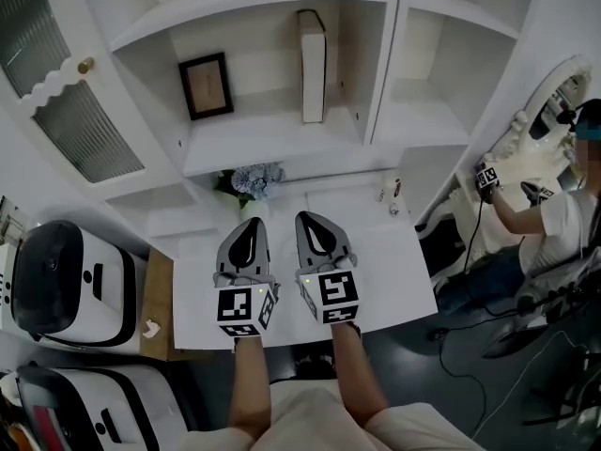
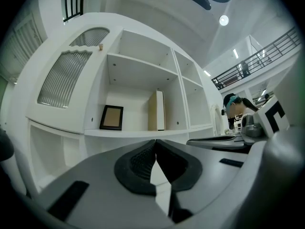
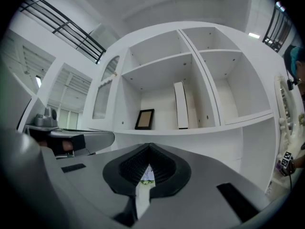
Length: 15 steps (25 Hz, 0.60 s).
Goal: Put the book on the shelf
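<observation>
Book [image 1: 312, 64] stood upright on shelf [image 1: 272, 148], upper centre of frame, right of picture frame [image 1: 206, 85]. Left gripper [image 1: 247, 233] and right gripper [image 1: 317, 228] were both fully closed and empty, lower centre over table [image 1: 394, 271]. Placement looked done; nothing visibly left.

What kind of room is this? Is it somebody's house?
Probably not a real home: more like a pretend room built inside a big hall. The white shelf unit holds a book and a picture frame, but a high balcony railing shows beyond it, and another person works close by.
</observation>
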Each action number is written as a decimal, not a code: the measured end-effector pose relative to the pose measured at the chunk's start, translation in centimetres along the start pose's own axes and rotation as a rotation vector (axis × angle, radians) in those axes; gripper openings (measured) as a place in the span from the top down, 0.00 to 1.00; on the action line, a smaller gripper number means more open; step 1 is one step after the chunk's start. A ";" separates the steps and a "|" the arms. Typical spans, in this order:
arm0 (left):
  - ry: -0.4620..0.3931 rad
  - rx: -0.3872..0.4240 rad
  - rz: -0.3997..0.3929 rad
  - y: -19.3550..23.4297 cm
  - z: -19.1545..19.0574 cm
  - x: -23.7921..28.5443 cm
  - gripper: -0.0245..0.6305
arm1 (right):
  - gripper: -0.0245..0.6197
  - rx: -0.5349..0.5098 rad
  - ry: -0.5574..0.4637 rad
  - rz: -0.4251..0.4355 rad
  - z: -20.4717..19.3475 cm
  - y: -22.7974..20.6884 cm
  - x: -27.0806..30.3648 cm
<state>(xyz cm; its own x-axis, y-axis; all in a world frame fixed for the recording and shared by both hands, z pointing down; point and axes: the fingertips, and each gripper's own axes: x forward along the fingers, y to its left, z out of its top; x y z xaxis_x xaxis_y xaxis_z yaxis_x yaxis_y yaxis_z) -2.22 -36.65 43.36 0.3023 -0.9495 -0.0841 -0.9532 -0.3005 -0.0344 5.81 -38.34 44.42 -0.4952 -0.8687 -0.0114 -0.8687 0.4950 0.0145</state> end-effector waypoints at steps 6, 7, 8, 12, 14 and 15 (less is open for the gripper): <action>-0.014 -0.005 -0.012 -0.7 0.6 0.1 0.94 | 0.92 -0.016 -0.009 -0.020 0.4 -0.1 -0.4; -0.014 -0.005 -0.013 -0.7 0.6 0.0 0.94 | 0.92 -0.018 -0.013 -0.023 0.5 0.0 -0.5; -0.012 -0.007 -0.015 -0.7 0.6 -0.1 0.94 | 0.92 -0.019 -0.015 -0.027 0.5 0.2 -0.6; -0.016 -0.029 -0.016 -0.8 0.6 -0.2 0.94 | 0.92 -0.017 -0.021 -0.043 1.1 0.9 -0.4; -0.024 -0.042 -0.010 -0.6 0.8 -0.2 0.94 | 0.92 -0.025 -0.024 -0.040 1.3 1.4 -0.1; -0.026 -0.047 -0.007 -0.5 0.8 -0.2 0.94 | 0.92 -0.030 -0.026 -0.037 1.4 1.7 0.1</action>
<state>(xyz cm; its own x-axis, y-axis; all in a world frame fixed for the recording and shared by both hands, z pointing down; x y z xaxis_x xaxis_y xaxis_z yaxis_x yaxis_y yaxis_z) -1.79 -36.23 42.58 0.3081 -0.9450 -0.1102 -0.9503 -0.3112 0.0119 4.31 -37.53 43.03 -0.4630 -0.8855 -0.0388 -0.8861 0.4614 0.0432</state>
